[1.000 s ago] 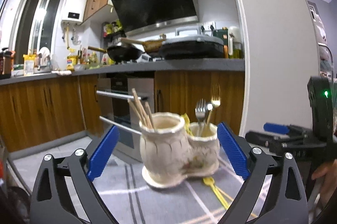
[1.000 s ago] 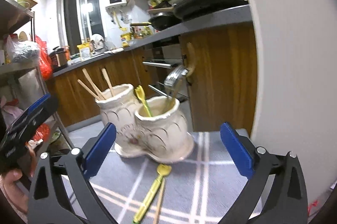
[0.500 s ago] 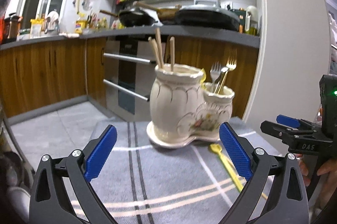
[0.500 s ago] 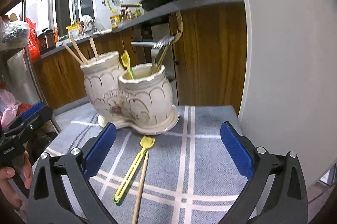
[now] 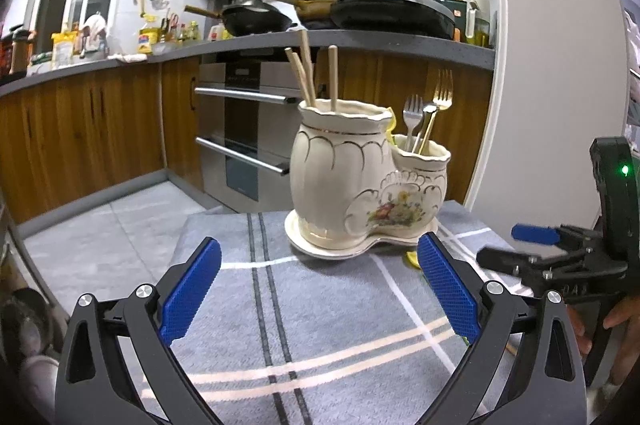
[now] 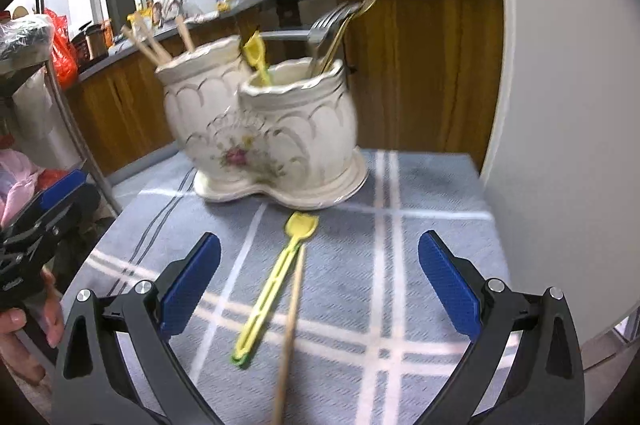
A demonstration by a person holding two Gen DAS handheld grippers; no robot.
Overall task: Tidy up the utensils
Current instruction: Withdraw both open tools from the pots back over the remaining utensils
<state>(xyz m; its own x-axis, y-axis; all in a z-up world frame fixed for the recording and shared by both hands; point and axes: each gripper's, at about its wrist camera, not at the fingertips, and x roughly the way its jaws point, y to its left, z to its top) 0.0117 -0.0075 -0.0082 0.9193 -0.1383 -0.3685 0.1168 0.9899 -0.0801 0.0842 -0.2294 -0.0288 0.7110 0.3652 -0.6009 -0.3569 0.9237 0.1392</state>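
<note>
Here both tools, left point(image 5: 320, 295) and right point(image 6: 319, 289), gape wide, empty; no writing reads clearly.

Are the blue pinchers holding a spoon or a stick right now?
No. The left gripper and right gripper are both open and empty. The yellow spoon and wooden chopstick lie loose on the tablecloth.
</note>
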